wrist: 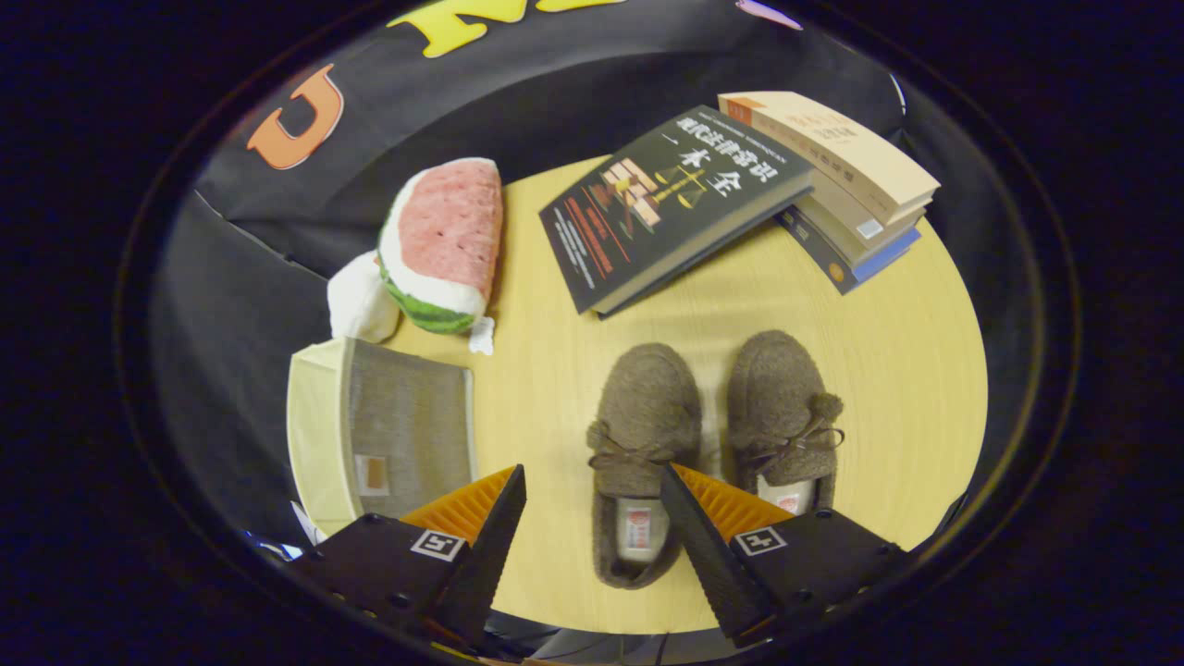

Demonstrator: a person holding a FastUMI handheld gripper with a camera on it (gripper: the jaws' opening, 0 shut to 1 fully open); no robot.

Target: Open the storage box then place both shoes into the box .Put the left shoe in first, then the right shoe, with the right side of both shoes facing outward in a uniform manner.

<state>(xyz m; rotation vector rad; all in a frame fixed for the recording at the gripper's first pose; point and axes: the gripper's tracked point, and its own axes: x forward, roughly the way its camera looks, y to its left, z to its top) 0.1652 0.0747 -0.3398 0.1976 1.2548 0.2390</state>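
Shoes (712,444) side by side ahead of tongs (592,499), storage box (388,435) left, books (740,185) beyond

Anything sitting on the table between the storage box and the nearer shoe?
No. In the gripper view, only bare table lies between the storage box and the nearer shoe. The gripper is open, one fingertip over that shoe's opening.
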